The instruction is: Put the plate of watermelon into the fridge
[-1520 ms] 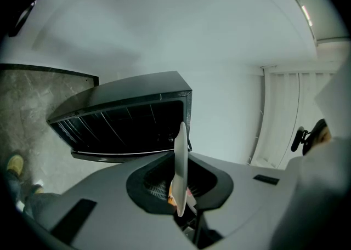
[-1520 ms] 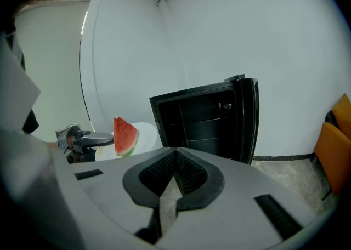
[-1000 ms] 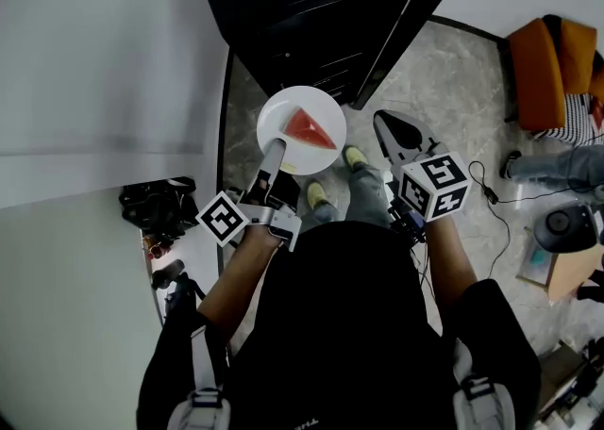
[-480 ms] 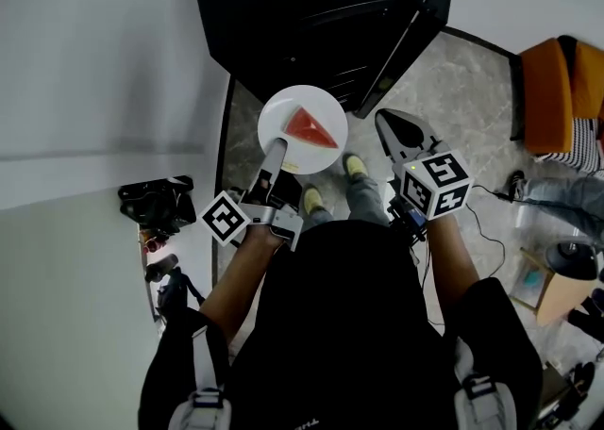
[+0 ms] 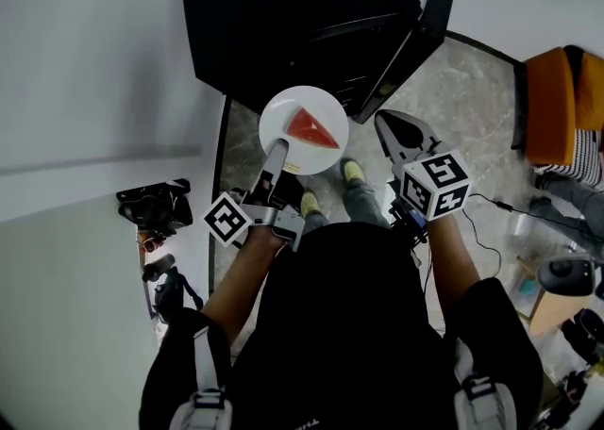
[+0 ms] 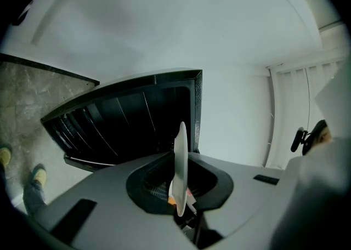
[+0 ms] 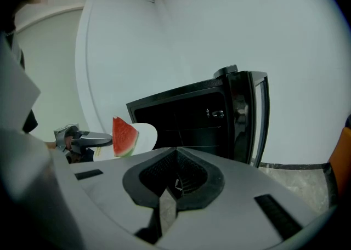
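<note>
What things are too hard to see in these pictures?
Inside the fridge: too dark in every view to tell what it holds.
Watermelon slice: in the left gripper view the plate, seen edge-on, hides nearly all of it.
Orange seat: head view, cut off by the right edge.

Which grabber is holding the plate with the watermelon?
The left gripper: its jaws pinch the near rim of the white plate carrying the watermelon slice. The right gripper is shut on nothing, beside the plate.
</note>
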